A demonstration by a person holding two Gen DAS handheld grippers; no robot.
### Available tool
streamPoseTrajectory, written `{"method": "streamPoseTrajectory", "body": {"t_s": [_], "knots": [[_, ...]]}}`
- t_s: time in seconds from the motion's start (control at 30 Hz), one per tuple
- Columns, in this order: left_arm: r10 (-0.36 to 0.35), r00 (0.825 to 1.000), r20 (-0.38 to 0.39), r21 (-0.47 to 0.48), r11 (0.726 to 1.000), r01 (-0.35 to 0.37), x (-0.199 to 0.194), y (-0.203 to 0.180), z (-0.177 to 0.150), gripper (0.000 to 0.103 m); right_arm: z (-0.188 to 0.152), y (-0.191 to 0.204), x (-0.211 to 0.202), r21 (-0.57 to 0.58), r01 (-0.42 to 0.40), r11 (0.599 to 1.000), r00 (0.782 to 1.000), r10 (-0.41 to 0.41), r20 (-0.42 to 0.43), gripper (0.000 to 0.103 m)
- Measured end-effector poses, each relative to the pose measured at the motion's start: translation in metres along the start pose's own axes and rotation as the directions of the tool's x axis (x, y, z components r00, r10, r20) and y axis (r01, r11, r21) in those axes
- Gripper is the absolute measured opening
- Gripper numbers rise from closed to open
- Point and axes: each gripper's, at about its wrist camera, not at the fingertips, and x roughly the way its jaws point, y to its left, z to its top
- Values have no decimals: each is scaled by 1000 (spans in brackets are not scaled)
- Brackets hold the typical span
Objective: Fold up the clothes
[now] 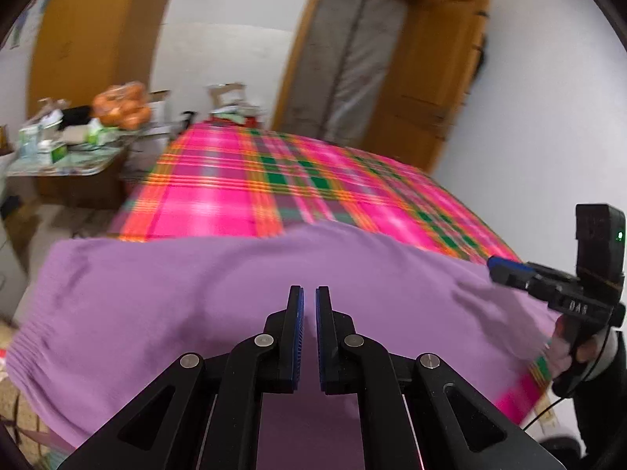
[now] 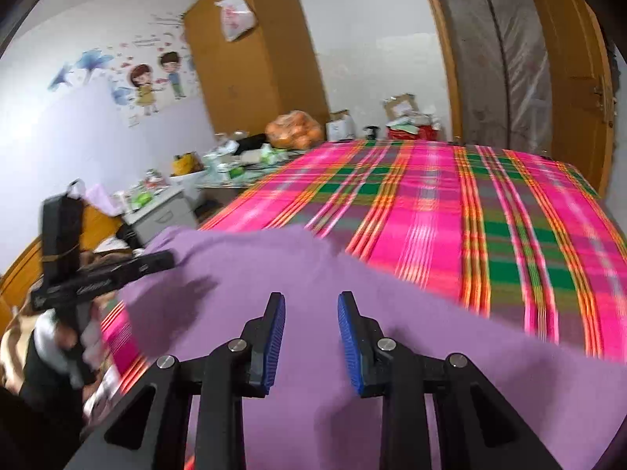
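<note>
A purple knit garment (image 1: 176, 293) (image 2: 431, 352) lies spread across the near part of a bed covered with a pink, green and orange plaid sheet (image 1: 235, 180) (image 2: 431, 203). My left gripper (image 1: 309, 291) hovers over the garment's middle, its blue pads nearly together with only a thin slit between them and no cloth seen pinched. In the right wrist view the left gripper (image 2: 170, 258) has its tip at the garment's left corner. My right gripper (image 2: 311, 297) is open above the cloth, nothing between its pads. In the left wrist view the right gripper (image 1: 493, 264) has its tip at the garment's right edge.
A cluttered side table (image 1: 58, 156) with a bag of oranges (image 1: 121, 105) stands left of the bed. A wooden door (image 1: 431, 78) stands open beyond the bed, with a wardrobe (image 2: 250, 58) on the far wall. A person's hand (image 1: 564, 352) holds the right gripper's handle.
</note>
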Motion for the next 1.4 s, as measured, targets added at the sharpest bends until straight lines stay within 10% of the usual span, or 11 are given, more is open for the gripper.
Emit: {"method": "streamPoseTrajectory", "body": {"t_s": [0.3, 0.6, 0.77, 1.1, 1.27, 1.4], "knots": [[59, 992, -110, -211, 974, -81, 9, 61, -22, 6, 11, -62, 78, 254, 28, 967, 985, 17, -174, 20], [47, 997, -59, -187, 981, -57, 20, 60, 21, 7, 22, -61, 76, 320, -116, 940, 987, 145, -68, 18], [62, 985, -164, -248, 963, -102, 69, 84, 41, 12, 12, -72, 92, 400, -126, 908, 977, 183, -108, 16], [128, 992, -18, -553, 825, -116, 17, 174, 30, 10, 4, -91, 84, 498, -179, 849, 971, 234, -50, 16], [52, 993, 106, -484, 875, 6, -19, 139, 13, 12, 2, -95, 89, 517, -194, 834, 968, 247, -34, 16], [44, 998, 38, -444, 896, -22, -14, 128, -15, 12, -1, -99, 85, 532, -203, 822, 968, 251, -19, 16]]}}
